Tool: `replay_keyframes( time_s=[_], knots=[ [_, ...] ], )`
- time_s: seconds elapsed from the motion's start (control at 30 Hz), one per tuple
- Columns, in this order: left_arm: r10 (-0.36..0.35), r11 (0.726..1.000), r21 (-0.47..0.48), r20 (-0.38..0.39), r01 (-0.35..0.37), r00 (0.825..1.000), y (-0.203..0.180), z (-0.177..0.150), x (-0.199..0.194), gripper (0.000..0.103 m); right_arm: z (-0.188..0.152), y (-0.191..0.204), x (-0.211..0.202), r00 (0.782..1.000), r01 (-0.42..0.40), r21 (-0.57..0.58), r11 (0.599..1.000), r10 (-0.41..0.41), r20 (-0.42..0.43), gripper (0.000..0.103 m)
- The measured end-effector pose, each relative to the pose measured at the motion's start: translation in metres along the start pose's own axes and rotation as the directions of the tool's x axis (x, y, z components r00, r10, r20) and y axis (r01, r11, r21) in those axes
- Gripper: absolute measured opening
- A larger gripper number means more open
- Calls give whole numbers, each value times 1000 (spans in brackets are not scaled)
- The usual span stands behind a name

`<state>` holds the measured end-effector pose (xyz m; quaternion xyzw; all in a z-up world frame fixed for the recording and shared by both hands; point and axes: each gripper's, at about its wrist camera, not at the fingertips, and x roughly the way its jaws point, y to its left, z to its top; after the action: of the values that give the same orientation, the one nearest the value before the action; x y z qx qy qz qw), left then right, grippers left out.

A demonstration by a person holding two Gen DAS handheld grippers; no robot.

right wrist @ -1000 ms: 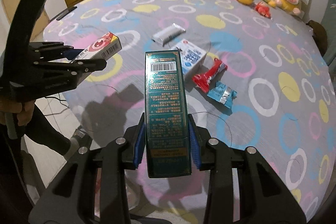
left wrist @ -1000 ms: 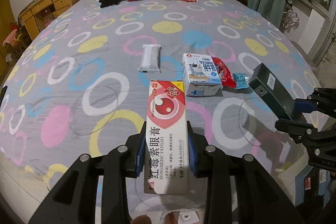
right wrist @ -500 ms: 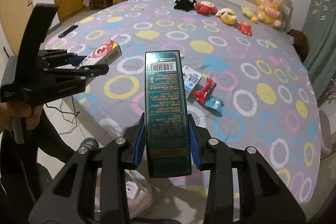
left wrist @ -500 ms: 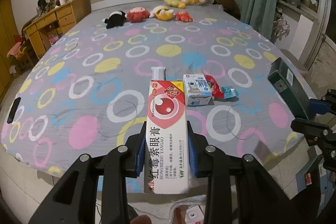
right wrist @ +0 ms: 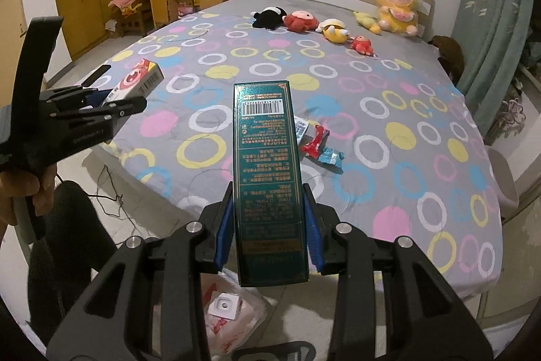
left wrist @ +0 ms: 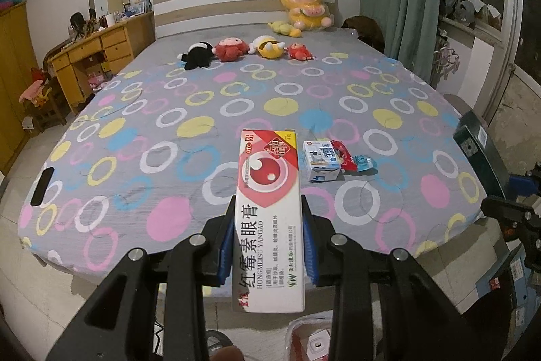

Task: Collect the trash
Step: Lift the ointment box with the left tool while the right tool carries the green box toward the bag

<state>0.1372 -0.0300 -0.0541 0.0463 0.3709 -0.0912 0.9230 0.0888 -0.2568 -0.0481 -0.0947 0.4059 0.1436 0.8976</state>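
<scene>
The left tongs (left wrist: 267,246) are clamping a red-and-white ointment box (left wrist: 268,212), tilting downward past the bed (left wrist: 142,178) edge. The right tongs (right wrist: 268,232) are gripping a dark green box (right wrist: 268,178), angled likewise. Ahead of both, a blue-and-white carton (left wrist: 321,163), a red wrapper (right wrist: 314,142) and a blue wrapper (right wrist: 331,156) are lying on the bedspread. Below the tongs, a plastic bag (right wrist: 233,317) is sitting on the floor.

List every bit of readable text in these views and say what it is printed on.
"红霉素眼膏" and "HONGMEISU YANGAO": red and white box in the left gripper.
"OTC", "外": same box's top corner.
Green box in the right gripper: barcode and print too small to read.
Blue and white carton on the bed: blurred.
</scene>
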Motion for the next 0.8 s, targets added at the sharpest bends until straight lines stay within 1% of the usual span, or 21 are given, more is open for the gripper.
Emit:
replay_keyframes(
  time_s=[0.2,0.3,0.43,0.8],
  knots=[
    [9,1000,9,12,-9,1000,8,-8,-23,33,-14,13,-13,1000,24,40,999,-24,9,36],
    [18,1000,23,28,-19,999,9,-13,-35,33,-23,18,-19,1000,18,74,997,-19,8,36],
    [40,998,39,46,-42,998,12,-22,-46,33,-36,27,-30,1000,15,89,996,-17,15,36],
    [49,998,42,23,-50,999,18,-48,-59,33,-75,51,-42,1000,14,122,992,-16,13,36]
  ],
)
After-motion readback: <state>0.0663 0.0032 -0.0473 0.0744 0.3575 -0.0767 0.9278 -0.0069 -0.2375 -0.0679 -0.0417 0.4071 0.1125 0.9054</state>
